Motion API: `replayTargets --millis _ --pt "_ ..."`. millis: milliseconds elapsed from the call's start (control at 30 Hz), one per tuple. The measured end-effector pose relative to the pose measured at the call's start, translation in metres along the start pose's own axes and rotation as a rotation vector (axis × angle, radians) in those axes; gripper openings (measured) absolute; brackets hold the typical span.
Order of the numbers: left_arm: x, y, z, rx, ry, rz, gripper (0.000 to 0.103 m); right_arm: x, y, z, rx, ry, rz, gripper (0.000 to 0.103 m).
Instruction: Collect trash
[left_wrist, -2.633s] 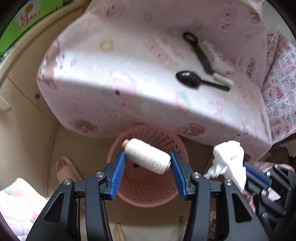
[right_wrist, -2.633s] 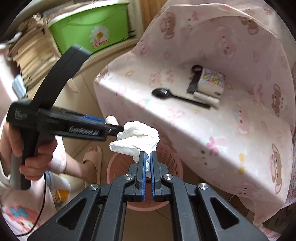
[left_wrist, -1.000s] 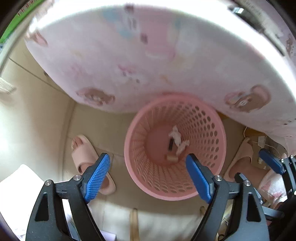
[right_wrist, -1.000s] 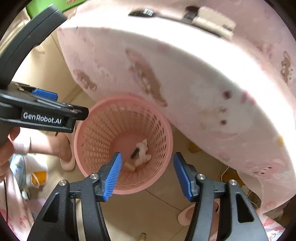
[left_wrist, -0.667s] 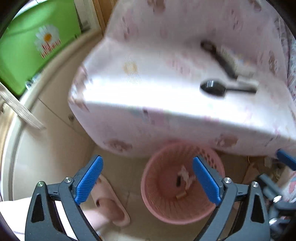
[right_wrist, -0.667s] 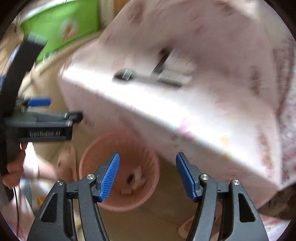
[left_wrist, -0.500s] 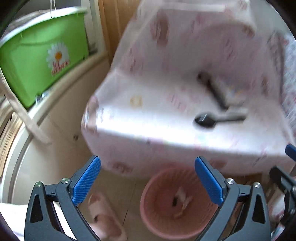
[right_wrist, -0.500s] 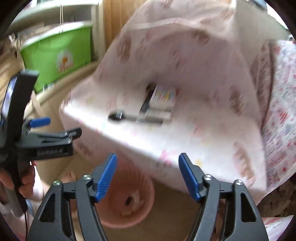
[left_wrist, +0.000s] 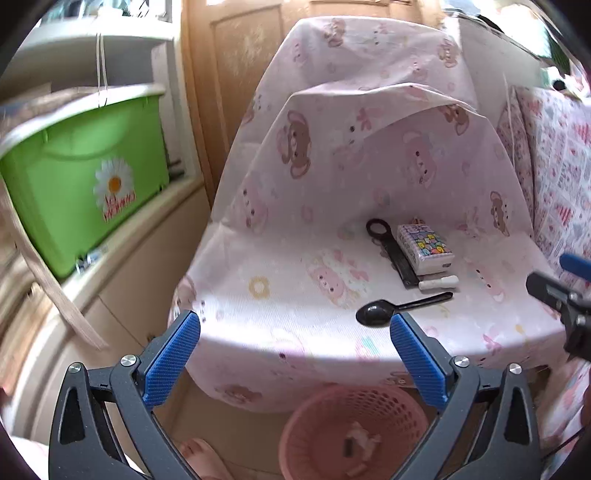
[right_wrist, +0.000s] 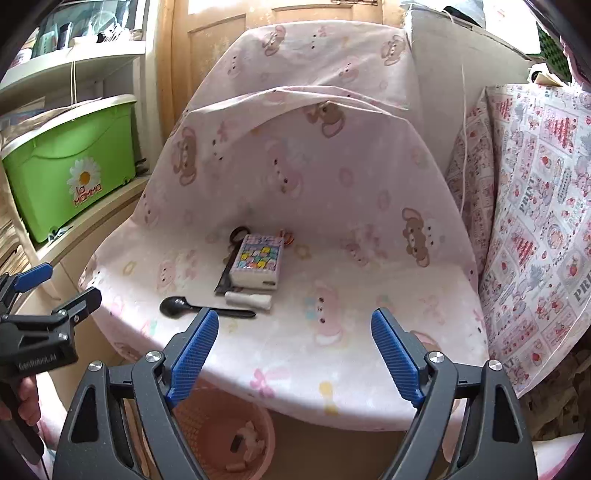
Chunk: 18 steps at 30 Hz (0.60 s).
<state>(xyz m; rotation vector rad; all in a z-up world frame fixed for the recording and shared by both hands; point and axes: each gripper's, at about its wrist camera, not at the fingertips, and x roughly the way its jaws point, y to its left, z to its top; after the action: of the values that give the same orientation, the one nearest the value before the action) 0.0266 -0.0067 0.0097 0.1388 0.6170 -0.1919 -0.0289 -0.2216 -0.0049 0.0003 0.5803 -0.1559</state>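
Note:
A chair draped in pink bear-print cloth (left_wrist: 295, 288) (right_wrist: 332, 295) carries a black plastic spoon (left_wrist: 399, 310) (right_wrist: 199, 309), a small white roll (left_wrist: 437, 282) (right_wrist: 248, 300), a colourful little box (left_wrist: 424, 247) (right_wrist: 258, 264) and a black flat tool (left_wrist: 391, 251) (right_wrist: 227, 273). Below the seat stands a pink mesh basket (left_wrist: 354, 432) (right_wrist: 218, 443) with white tissue and a spool inside. My left gripper (left_wrist: 295, 362) is open and empty, in front of the seat edge. My right gripper (right_wrist: 291, 358) is empty too, its jaws opening wider over the seat's front.
A green storage bin (left_wrist: 81, 177) (right_wrist: 70, 162) sits on a shelf at the left. A patterned pink blanket (right_wrist: 535, 221) hangs at the right. A wooden door stands behind the chair. A bare foot (left_wrist: 199, 458) rests on the floor near the basket.
Both grippers dropped the thread spool and the tissue into the basket, opened, and rose and tilted up from the basket to face the chair seat.

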Motion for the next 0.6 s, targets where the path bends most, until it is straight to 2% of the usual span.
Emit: replayTargets --millis 133,233,367,600 --pt "-0.005 -0.004 0.001 -0.012 -0.023 -0.059 0.102 0.004 0.001 0.001 -0.006 0.008 0.0 0.086" --pt "-0.006 -0.007 0.002 -0.011 -0.037 -0.058 0.102 0.003 0.006 0.001 -0.035 -0.011 -0.007 0.086" --pt "-0.002 -0.006 0.004 -0.008 -0.041 -0.019 0.102 0.005 0.009 0.004 -0.051 -0.023 -0.009 0.086" --pt "0.008 -0.002 0.006 -0.035 -0.026 -0.049 0.102 0.02 0.004 0.007 -0.012 0.021 -0.012 0.086"
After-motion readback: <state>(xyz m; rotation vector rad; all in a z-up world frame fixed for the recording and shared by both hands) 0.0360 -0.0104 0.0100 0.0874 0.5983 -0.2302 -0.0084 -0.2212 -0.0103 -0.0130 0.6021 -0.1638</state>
